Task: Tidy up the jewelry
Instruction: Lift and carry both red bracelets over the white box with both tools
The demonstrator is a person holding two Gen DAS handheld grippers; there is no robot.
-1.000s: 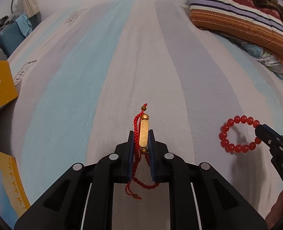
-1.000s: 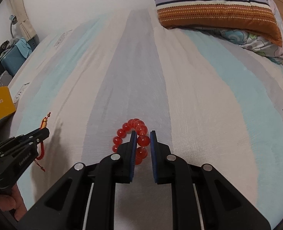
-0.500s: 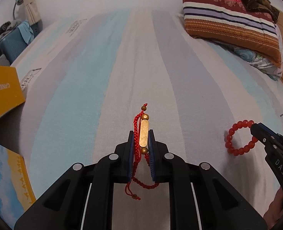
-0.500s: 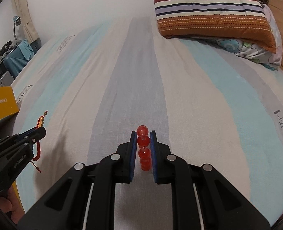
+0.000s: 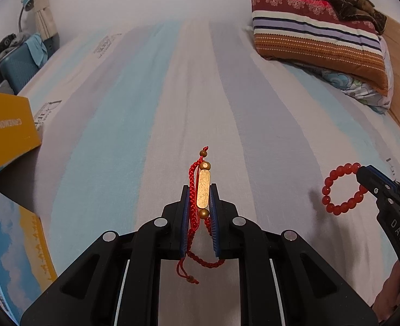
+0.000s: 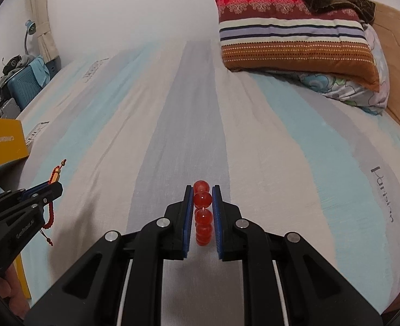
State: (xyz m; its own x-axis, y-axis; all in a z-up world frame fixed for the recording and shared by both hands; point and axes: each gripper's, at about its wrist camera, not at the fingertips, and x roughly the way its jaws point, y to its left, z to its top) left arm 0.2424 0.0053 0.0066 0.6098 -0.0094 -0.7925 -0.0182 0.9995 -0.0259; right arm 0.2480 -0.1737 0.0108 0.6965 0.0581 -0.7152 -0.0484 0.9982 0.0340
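At lower centre of each wrist view, your left gripper point(image 5: 199, 190) pinches the limp red cord bracelet point(image 5: 202, 190) by its stiff gold bar, tails dangling, while your right gripper point(image 6: 202, 198) clamps the bead bracelet point(image 6: 202, 212) clear of the striped bedsheet point(image 6: 172, 108). Both look light; the round beads probably slip, so grip across one bead

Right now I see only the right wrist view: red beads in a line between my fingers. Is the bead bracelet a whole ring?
Observer: Yes. The left wrist view shows the red bead bracelet as a closed ring, pinched at one side by the right gripper.
Operator: What does the left gripper hold?
Observer: It is shut on a red cord bracelet; its gold plate stands between the fingers.
Operator: Is the plate alone on the cord?
Observer: No, a gold bead sits at each end of the plate.
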